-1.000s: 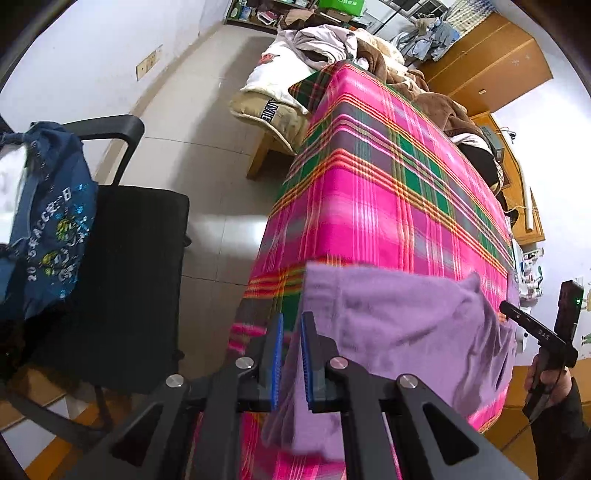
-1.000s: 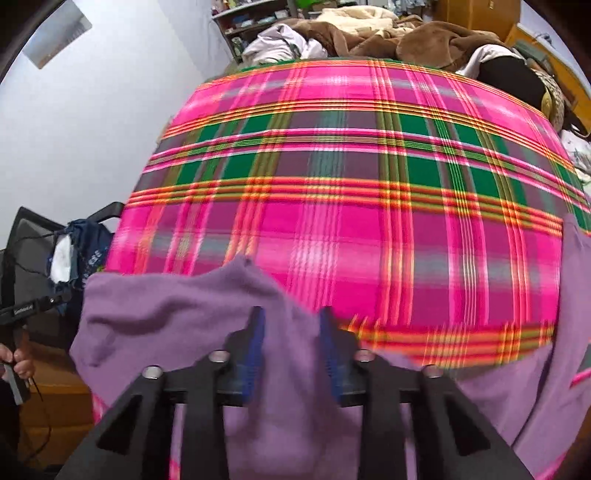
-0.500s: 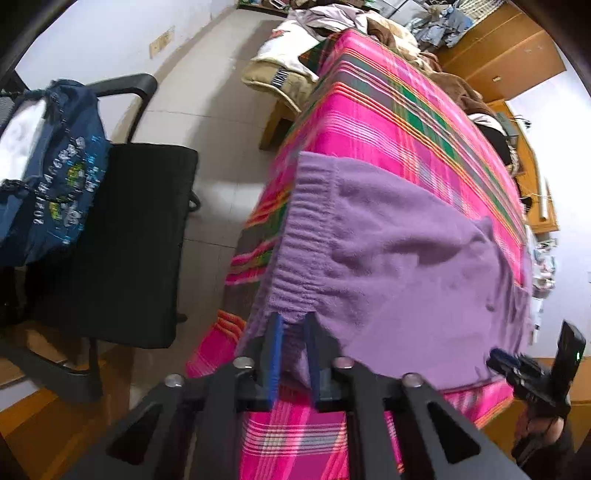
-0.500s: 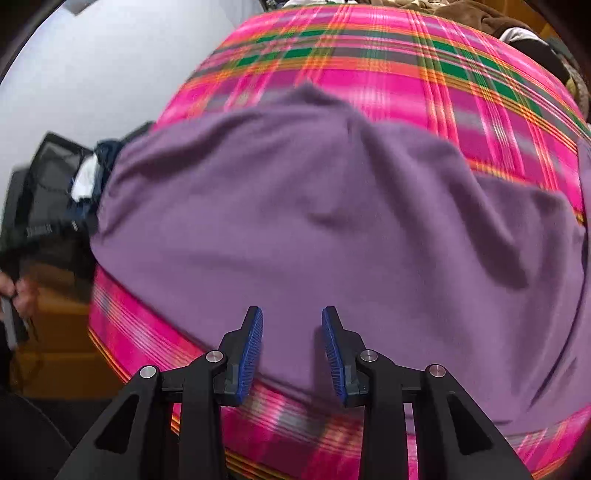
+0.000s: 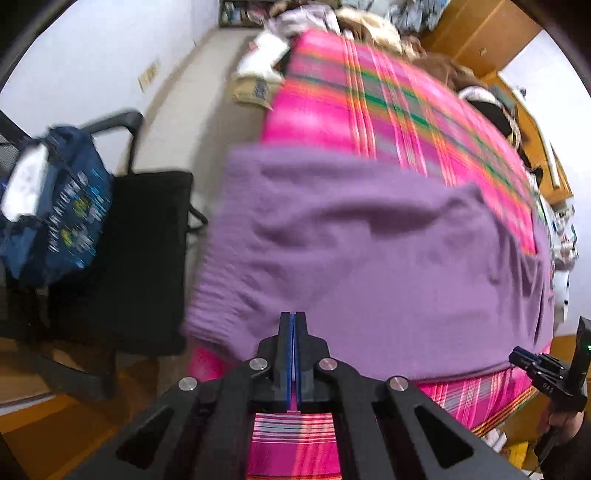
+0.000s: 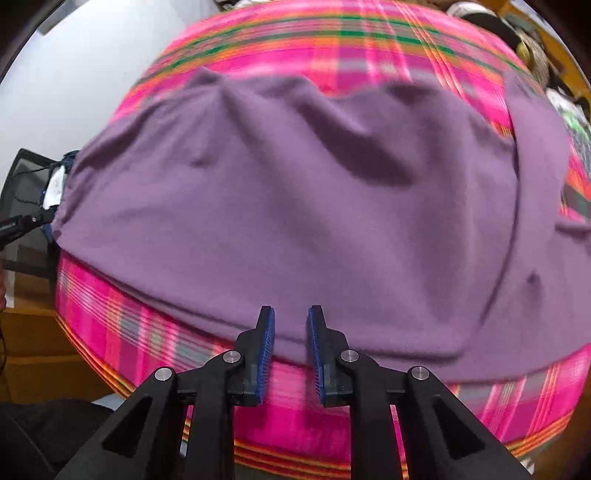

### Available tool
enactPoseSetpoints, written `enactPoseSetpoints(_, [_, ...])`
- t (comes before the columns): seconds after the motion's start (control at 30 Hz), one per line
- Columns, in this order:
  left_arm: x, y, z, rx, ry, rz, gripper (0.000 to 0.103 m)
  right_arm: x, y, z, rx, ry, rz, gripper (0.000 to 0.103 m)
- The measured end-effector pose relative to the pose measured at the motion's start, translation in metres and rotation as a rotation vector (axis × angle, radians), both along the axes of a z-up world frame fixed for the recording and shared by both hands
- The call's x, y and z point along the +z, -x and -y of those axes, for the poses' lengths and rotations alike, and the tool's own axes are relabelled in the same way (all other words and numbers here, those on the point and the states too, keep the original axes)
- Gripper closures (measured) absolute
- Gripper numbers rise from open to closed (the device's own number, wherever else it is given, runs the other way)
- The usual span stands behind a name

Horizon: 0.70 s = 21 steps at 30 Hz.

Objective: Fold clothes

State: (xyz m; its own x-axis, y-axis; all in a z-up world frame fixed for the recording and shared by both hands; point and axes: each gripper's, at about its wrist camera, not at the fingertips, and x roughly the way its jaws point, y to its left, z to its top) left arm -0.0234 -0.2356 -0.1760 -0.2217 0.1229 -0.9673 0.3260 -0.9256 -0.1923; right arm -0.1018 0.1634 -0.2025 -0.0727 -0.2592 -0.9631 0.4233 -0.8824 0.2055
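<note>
A purple sweater (image 5: 369,258) lies spread flat, with a few wrinkles, across the near end of a bed covered by a pink plaid blanket (image 5: 369,110). My left gripper (image 5: 293,321) hovers over the sweater's near edge by the ribbed hem, jaws shut flush with no cloth showing between the pads. In the right wrist view the same sweater (image 6: 295,203) fills the middle. My right gripper (image 6: 291,321) is over its near edge, jaws closing but still apart, the cloth lying under the gap and untouched by the pads. The blanket (image 6: 295,48) shows beyond and below.
Left of the bed stands a black office chair (image 5: 140,251) with a blue bag (image 5: 62,206) hung on it. Piled clothes (image 5: 332,18) crowd the bed's far end. A wooden wardrobe (image 5: 480,33) stands behind. Pale floor (image 5: 192,103) runs along the bed's left side.
Both grippers have drawn back toward the bed's near edge, and the sweater now lies spread out. The left jaws have come fully together. The right jaws have narrowed.
</note>
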Motion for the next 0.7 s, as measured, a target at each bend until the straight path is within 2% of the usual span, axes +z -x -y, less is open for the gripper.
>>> enactPoseSetpoints(0.07, [-0.017, -0.005, -0.005, 0.008, 0.012, 0.058, 0.103, 0.003, -0.004, -0.010, -0.010, 0.012, -0.001, 0.086])
enactPoseSetpoints(0.1, [-0.017, -0.010, -0.005, 0.019, 0.012, 0.045, 0.102, 0.005, -0.006, -0.015, -0.015, 0.014, -0.002, 0.086])
enactPoseSetpoints(0.27, [-0.004, -0.016, -0.014, 0.012, 0.033, 0.053, 0.103, 0.017, -0.014, -0.036, -0.069, 0.046, -0.022, 0.085])
enactPoseSetpoints(0.37, [0.010, -0.008, -0.034, -0.033, 0.039, 0.019, 0.103, 0.024, -0.020, -0.051, -0.096, 0.058, -0.037, 0.085])
enactPoseSetpoints(0.53, [0.024, 0.006, -0.091, -0.201, 0.023, -0.025, 0.102, 0.037, -0.029, -0.051, -0.036, 0.103, -0.058, 0.081])
enactPoseSetpoints(0.6, [0.024, 0.007, -0.113, -0.281, 0.017, -0.029, 0.102, 0.038, -0.035, -0.045, 0.018, 0.114, -0.069, 0.072])
enactPoseSetpoints(0.7, [0.019, 0.004, -0.146, -0.404, 0.030, -0.019, 0.101, 0.038, -0.041, -0.034, 0.107, 0.115, -0.091, 0.072])
